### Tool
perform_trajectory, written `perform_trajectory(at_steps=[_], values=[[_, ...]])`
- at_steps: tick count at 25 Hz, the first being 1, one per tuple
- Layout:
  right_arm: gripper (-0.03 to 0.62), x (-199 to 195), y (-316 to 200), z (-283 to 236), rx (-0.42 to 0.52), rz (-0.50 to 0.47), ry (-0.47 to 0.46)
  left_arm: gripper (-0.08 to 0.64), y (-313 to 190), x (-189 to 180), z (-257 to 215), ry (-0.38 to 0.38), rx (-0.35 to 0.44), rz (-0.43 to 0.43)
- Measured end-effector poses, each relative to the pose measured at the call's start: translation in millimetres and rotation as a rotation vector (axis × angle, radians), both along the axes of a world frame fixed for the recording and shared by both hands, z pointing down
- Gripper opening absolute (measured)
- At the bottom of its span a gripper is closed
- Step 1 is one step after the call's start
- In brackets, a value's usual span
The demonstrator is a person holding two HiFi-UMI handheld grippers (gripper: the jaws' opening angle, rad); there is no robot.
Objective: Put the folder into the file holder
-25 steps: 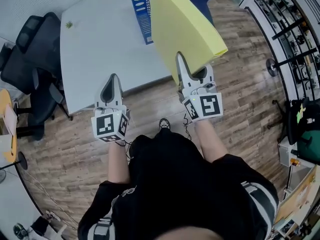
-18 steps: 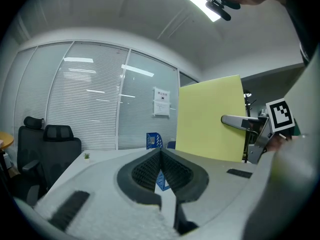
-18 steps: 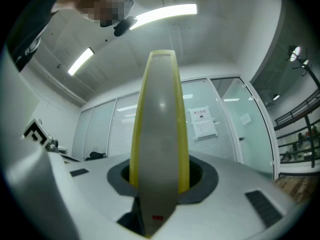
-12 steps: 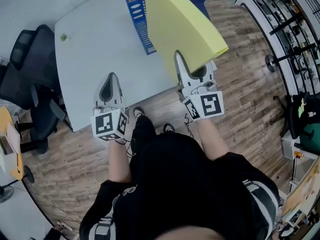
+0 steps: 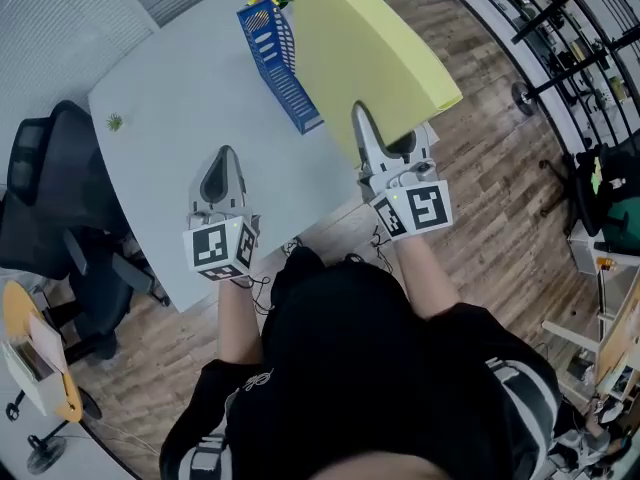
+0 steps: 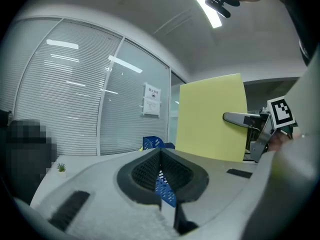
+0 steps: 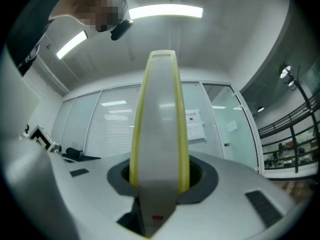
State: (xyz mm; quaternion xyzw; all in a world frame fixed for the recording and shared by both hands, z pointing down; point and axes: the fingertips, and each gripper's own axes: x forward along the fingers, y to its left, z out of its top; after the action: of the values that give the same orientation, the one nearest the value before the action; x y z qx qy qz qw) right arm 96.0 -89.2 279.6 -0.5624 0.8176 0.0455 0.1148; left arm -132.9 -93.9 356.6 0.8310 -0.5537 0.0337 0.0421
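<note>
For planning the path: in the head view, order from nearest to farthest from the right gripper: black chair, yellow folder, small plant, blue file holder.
1. yellow folder: held in the right gripper.
2. blue file holder: on the table, leftward.
3. small plant: table's far left.
4. black chair: left of the table.
</note>
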Motion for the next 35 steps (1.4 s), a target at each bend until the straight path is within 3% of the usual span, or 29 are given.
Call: perform_trajectory(at_steps=[12, 28, 35], values=[[0.141, -48, -33, -1, 0.020, 0.053, -0.018, -0.002, -35, -51, 27, 0.034, -0.049, 0.095], [0.143, -52, -103, -3, 0.041, 0.004, -0.003, -0.002, -109, -29, 34, 0.023, -0.066, 0.124], [0.144, -46, -131, 19, -0.011, -0.015, -0.010, -0.002, -126, -22, 48, 0.024, -0.099, 0.102]])
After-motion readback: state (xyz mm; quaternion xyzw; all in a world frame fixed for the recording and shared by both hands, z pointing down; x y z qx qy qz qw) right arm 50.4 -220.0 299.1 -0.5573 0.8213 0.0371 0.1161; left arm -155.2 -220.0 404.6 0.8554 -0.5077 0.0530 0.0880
